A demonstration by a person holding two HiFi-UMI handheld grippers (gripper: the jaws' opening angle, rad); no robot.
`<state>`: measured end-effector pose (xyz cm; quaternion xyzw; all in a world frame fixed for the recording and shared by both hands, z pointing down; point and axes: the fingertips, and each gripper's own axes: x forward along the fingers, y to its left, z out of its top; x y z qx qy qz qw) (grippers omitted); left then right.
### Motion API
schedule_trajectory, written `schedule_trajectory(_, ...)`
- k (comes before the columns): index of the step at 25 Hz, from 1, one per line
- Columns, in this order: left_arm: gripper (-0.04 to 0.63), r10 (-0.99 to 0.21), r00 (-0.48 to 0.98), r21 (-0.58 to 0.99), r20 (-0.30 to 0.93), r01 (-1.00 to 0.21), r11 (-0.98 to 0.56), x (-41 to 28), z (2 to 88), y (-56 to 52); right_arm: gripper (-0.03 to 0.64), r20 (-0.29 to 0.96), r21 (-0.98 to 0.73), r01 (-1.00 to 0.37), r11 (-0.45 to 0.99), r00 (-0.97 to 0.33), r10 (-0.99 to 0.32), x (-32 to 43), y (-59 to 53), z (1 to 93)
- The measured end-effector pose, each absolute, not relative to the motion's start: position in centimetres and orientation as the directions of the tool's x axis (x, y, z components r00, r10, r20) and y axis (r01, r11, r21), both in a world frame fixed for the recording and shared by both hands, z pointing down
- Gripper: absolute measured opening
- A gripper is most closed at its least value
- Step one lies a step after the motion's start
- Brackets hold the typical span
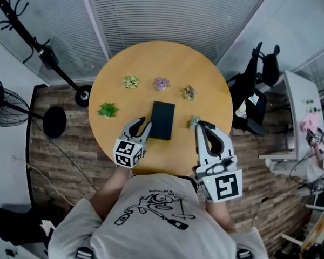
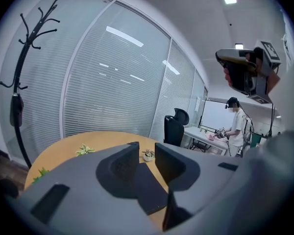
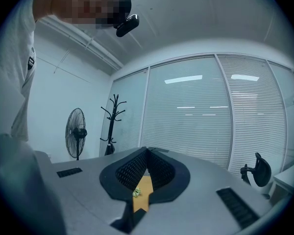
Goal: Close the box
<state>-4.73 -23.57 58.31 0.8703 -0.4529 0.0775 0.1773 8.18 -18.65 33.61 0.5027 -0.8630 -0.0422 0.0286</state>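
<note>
Of the two hand-held grippers, the left gripper [image 1: 142, 126] is just left of the dark box [image 1: 162, 120], with its tips close to the near part of the box's left edge; from the head view I cannot tell if they touch it. In the left gripper view its two jaws stand apart with a narrow gap. Nothing is pressed between them, and the box [image 2: 149, 192] is seen lower down through this gap. The right gripper [image 1: 201, 126] is right of the box and clearly apart from it. Its jaws are closed on each other at the tips, with nothing held between them. Just beside these tips, also right of the box, stands a small pale green plant [image 1: 194, 122]. The box lies as a flat dark rectangle near the middle of the round wooden table [image 1: 205, 74], a little toward the person. Beyond the box three small plants stand in a row: a pale striped one [image 1: 130, 81], a purple one [image 1: 161, 83] and a brownish one [image 1: 189, 92]. Left of the box, further than the left gripper, is a bright green plant [image 1: 107, 110]
</note>
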Motion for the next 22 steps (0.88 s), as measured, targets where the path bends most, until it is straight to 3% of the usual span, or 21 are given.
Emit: schedule_trajectory(22,0.092,-0.807,0.577,0.148,0.128,-0.815,-0.56,-5.7,46.6,-22.9,0.015,0.001,0.105,-0.861,0.498,-0.501,-0.865,7.7,-18.3,33.5)
